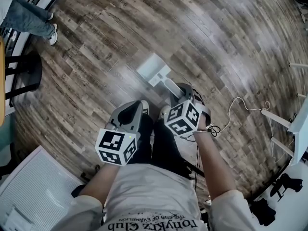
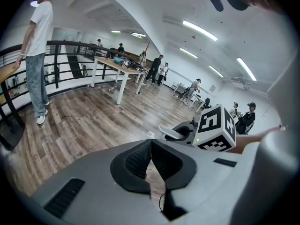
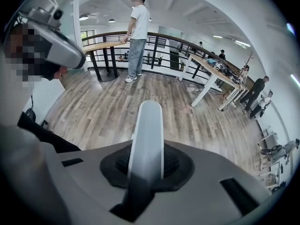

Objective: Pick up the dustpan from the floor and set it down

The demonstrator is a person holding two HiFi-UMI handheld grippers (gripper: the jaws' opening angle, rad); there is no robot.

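Observation:
The white dustpan point(image 1: 153, 67) lies on the wooden floor ahead of my feet, its long handle point(image 1: 169, 84) pointing back toward me. My right gripper point(image 1: 177, 88) points steeply down and is shut on that handle; in the right gripper view the white handle point(image 3: 147, 135) runs up between the pads of the gripper point(image 3: 146, 165). My left gripper point(image 1: 139, 108) hangs beside it on the left, apart from the dustpan. Its pads point(image 2: 140, 161) meet with nothing between them. The left gripper view also shows the handle point(image 2: 171, 132) and the right gripper's marker cube point(image 2: 214, 128).
A person point(image 1: 29, 18) stands at the far left beside a black stool point(image 1: 24, 73) and a railing point(image 3: 159, 43). A white cable point(image 1: 236, 107) trails over the floor to white table legs point(image 1: 284, 124) on the right. A white panel point(image 1: 33, 186) lies at lower left.

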